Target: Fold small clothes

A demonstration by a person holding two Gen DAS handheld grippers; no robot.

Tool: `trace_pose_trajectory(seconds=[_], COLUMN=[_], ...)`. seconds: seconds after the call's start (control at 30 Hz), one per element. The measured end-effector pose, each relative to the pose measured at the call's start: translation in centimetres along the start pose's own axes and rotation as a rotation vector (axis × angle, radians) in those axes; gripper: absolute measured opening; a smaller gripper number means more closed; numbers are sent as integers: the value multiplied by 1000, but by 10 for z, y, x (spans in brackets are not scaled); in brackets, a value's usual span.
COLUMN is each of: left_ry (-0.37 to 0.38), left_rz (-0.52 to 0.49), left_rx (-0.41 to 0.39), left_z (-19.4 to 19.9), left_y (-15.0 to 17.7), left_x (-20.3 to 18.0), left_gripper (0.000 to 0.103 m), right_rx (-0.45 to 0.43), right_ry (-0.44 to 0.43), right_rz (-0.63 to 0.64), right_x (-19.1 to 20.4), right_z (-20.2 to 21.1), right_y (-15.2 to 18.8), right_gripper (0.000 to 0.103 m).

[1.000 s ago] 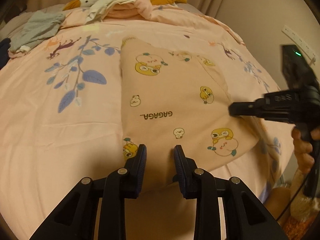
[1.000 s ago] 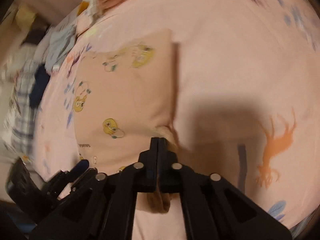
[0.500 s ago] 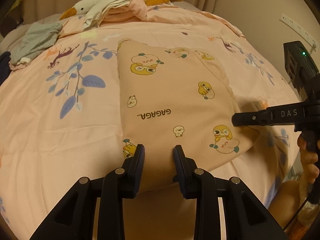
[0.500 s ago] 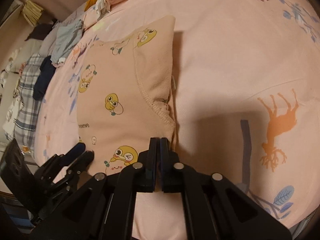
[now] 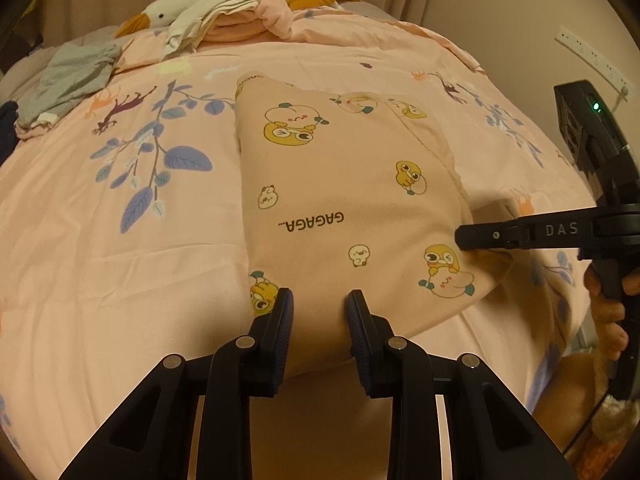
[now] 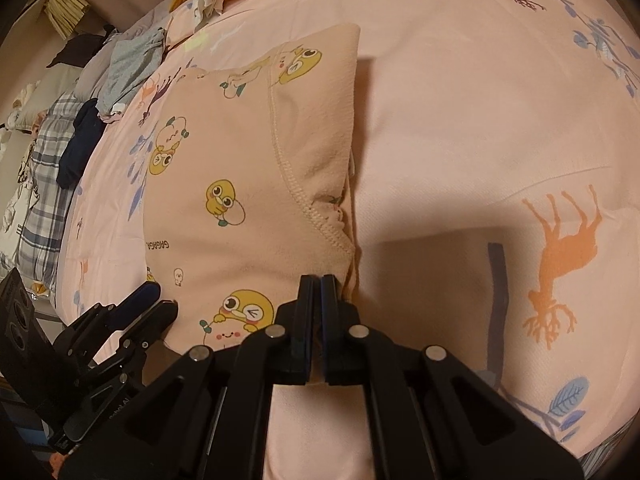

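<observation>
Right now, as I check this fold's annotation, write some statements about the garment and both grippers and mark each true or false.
1. The peach garment lies on the floral bedsheet. True.
2. The right gripper gapes wide open. False: its jaws are shut at the garment's near edge.
3. The left gripper has garment cloth between its fingers. True.
4. The garment carries a striped pattern. False: cartoon ducks and the word GAGAGA.
5. A plush goose lies at the bed's far end. True.

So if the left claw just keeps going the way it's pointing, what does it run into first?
Most likely the peach duck-print garment. The left claw points down at its near edge, with the fabric showing between its parted fingers. Depth is hard to judge; it may already be touching.
</observation>
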State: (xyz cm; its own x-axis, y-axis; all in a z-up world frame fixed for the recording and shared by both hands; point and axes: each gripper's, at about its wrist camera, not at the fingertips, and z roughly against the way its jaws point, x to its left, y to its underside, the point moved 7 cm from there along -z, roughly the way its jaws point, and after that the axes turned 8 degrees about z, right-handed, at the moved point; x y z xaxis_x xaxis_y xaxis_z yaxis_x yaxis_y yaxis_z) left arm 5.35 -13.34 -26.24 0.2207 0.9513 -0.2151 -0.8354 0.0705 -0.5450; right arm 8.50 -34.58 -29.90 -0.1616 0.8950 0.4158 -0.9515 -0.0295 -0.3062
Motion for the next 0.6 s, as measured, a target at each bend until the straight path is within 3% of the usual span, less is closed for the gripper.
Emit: trace_pose_trajectory(seconds=[0.07,0.17,0.23,0.3,0.37,0.47,0.6], left_ry=[40,108,97,104,126,223,179], left_rz=[37,67,19,-16,5,37,125], left_rx=[-5,-119,-206,-238,-199,-80,38], left_z=[10,38,50,45,27,-17,-73], left_y=[-6,-36,-66,-98,-118,-138,-142], left_x=[3,4,-1,-8,-9,-8,16], left_gripper=[30,30,30,30,30,30,30], right_rx=[-5,-58,-134,-198,-232,-223,-177], right_ry=[-10,-70,-107,-99,-101,-153,-118], right_rz=[-4,-36,-37,-33,-43,-145,-153], right_x=[1,5,9,13,15,9,4], right_z=[1,19,37,51,52,34,-4], right_y=[0,-2,-14,-36,-59,-99,-127], right_gripper=[3,11,12,15,16,16,15])
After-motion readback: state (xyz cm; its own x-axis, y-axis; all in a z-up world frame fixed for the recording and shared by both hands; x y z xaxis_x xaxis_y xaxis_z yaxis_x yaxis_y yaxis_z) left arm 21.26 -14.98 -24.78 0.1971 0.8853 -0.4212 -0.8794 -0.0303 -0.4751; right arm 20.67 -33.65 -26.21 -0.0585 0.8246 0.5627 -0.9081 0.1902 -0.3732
